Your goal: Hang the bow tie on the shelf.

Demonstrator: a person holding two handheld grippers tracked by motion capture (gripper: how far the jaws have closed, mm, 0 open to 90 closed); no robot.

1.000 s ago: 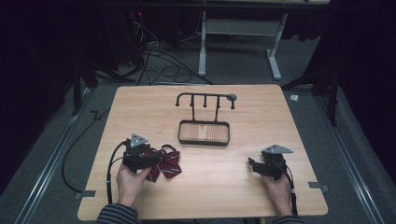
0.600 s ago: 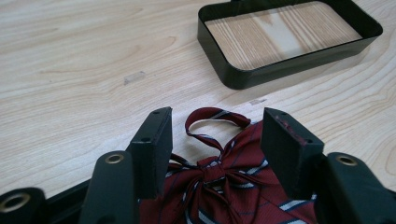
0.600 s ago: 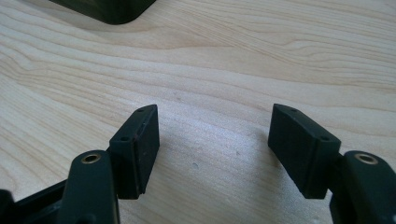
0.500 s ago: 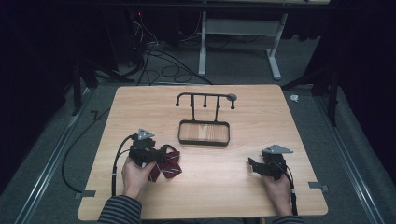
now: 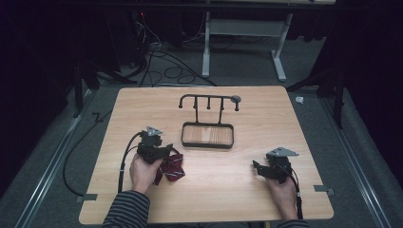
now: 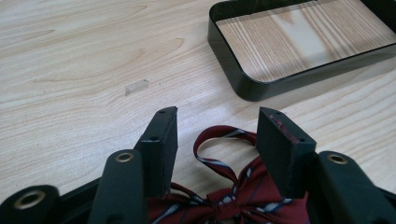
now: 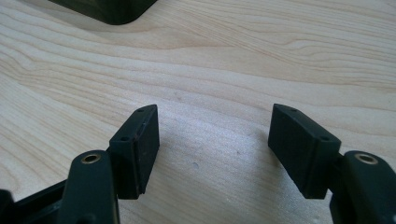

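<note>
My left hand-held gripper point(image 6: 212, 128) hangs spread above the bow tie point(image 6: 229, 196), perhaps untouched; next I close. Right hand-held gripper point(image 7: 212, 140) spread, idle.

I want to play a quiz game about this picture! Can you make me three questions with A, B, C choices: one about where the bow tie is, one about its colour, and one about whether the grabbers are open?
1. Where is the bow tie?
A. In the tray
B. On the table by the left gripper
C. Hanging on the rack

2. What colour is it mostly?
A. Dark red
B. Yellow
C. Green

3. How is the right gripper?
A. Shut on the tie
B. Shut on nothing
C. Open

Answers: 1 B, it lies between the left gripper's open jaws, outside the tray. 2 A, dark red with thin stripes. 3 C, bare table shows between its jaws.
</note>
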